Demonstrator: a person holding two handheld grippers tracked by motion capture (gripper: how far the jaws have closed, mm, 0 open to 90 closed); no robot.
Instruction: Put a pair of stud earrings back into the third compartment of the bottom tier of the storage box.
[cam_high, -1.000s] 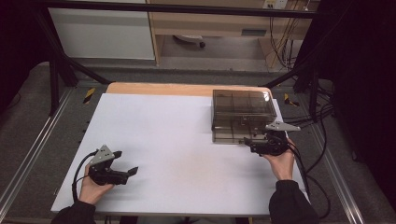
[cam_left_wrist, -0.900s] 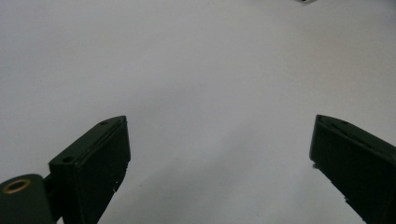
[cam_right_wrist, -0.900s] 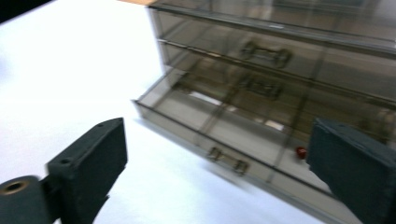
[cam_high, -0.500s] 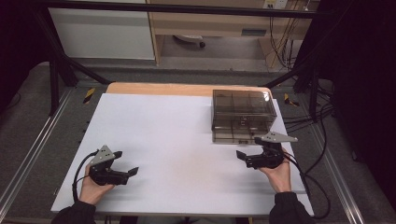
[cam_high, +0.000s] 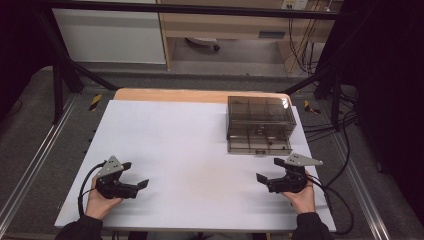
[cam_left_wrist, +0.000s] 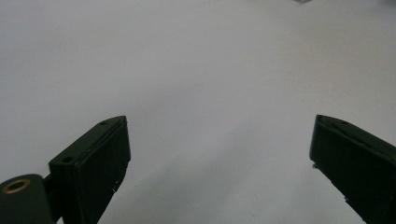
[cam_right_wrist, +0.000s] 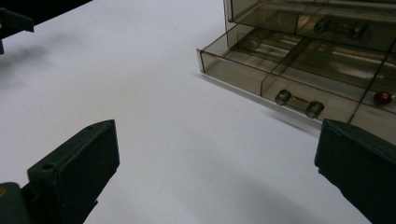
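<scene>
A smoky clear plastic drawer box (cam_high: 259, 122) stands at the back right of the white table (cam_high: 190, 150). Its bottom drawer (cam_right_wrist: 299, 70) is pulled partly out, with a clear bar handle (cam_right_wrist: 299, 103) on its front and a small red object (cam_right_wrist: 383, 97) inside at the right. My right gripper (cam_high: 267, 176) rests open on the table in front of the box, apart from it, with nothing between its jaws. At the front left my left gripper (cam_high: 135, 176) is open over bare table, holding nothing.
A bare wooden strip (cam_high: 170, 95) runs along the table's far edge. Black frame bars and cables (cam_high: 330, 120) stand to the right of the table. A white cabinet (cam_high: 110, 35) and a wooden bench sit behind. Metal rails flank both sides.
My right gripper has drawn back from the drawer box toward the front edge of the table. The left gripper has stayed where it was.
</scene>
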